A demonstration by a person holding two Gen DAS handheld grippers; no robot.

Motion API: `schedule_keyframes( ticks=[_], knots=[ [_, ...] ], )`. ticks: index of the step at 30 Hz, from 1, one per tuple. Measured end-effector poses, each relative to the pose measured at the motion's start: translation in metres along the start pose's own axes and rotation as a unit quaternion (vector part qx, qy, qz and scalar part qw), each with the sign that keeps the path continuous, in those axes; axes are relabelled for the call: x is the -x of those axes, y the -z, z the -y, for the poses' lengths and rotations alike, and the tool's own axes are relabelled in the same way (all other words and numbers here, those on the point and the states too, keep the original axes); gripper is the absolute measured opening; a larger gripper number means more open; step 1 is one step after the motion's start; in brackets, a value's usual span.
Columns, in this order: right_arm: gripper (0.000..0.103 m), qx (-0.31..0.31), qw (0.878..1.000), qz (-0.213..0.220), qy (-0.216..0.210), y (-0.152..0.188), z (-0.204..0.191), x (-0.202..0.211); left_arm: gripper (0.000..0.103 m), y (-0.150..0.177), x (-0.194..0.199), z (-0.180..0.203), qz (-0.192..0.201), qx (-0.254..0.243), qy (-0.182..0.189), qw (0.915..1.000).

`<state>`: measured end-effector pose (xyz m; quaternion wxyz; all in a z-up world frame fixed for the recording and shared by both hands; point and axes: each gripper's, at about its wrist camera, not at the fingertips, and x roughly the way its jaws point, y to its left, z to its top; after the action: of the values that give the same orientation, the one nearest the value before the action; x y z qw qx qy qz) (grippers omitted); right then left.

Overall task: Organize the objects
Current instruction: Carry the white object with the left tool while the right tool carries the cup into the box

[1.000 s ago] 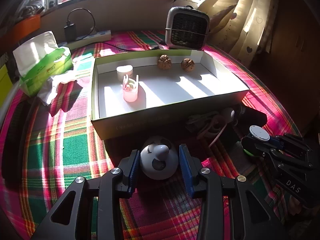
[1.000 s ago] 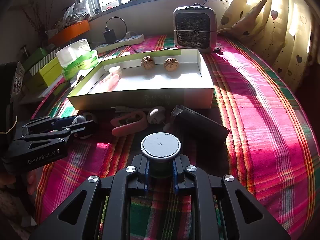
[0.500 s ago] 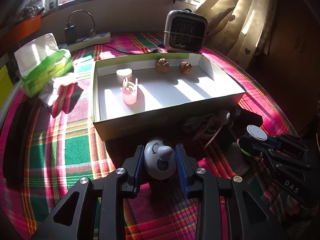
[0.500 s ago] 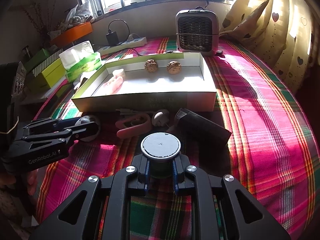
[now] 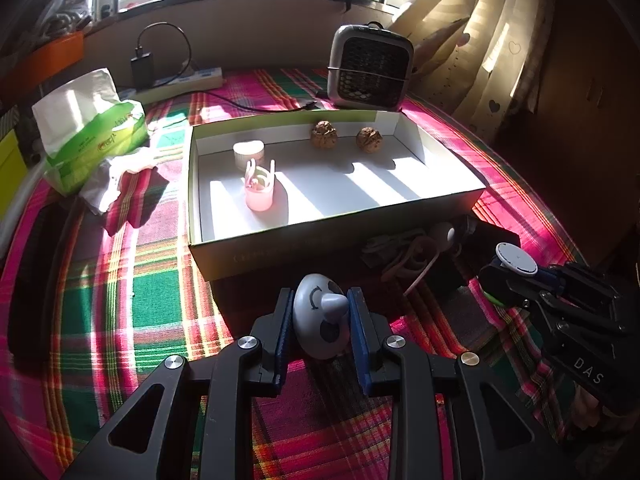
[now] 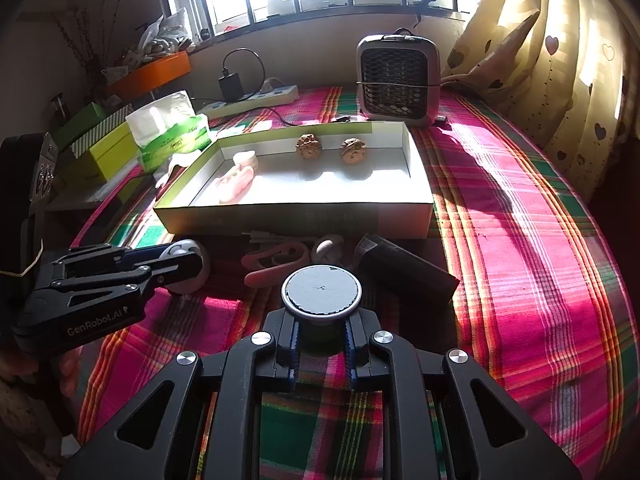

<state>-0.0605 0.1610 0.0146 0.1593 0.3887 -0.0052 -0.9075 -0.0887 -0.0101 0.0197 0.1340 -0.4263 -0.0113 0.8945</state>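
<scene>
My left gripper (image 5: 320, 316) is shut on a grey round toy with a cone nose (image 5: 320, 318), held above the plaid cloth in front of the box; it also shows in the right wrist view (image 6: 188, 266). My right gripper (image 6: 321, 344) is shut on a small jar with a round grey lid (image 6: 321, 290), which also shows in the left wrist view (image 5: 516, 258). The open white box (image 5: 440, 196) holds two walnuts (image 5: 324, 134), a pink cup (image 5: 260, 192) and a small white pot (image 5: 249, 152).
In front of the box lie a pink clip (image 6: 276, 266), a small mushroom-shaped thing (image 6: 328, 248) and a black case (image 6: 404, 270). A small heater (image 6: 398, 80), a tissue pack (image 5: 92, 128) and a power strip (image 6: 252, 100) stand behind and left.
My left gripper has closed on the grey toy and lifted it off the cloth. My right gripper has risen a little with the jar.
</scene>
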Motion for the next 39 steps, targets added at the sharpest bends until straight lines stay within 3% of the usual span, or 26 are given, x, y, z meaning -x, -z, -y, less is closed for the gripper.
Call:
schedule_keyframes(
  ticks=[9, 22, 32, 39],
  knots=[
    [0.018, -0.001, 1.0, 0.013, -0.003, -0.011, -0.001, 0.004, 0.024, -0.011, 0.009, 0.004, 0.012, -0.004, 0.008, 0.9999],
    [0.018, 0.015, 0.999, 0.047, 0.004, -0.061, 0.006, 0.008, 0.024, -0.054, 0.01, 0.0, 0.033, -0.001, 0.02, 0.9993],
    [0.018, 0.034, 0.998, 0.051, 0.015, -0.098, 0.015, -0.014, 0.024, -0.081, -0.004, -0.009, 0.029, 0.01, 0.02, 0.9993],
    [0.018, 0.03, 0.999, 0.027, 0.014, -0.12, 0.028, -0.045, 0.024, -0.096, -0.022, -0.012, 0.022, 0.01, 0.014, 0.9996]
  ],
)
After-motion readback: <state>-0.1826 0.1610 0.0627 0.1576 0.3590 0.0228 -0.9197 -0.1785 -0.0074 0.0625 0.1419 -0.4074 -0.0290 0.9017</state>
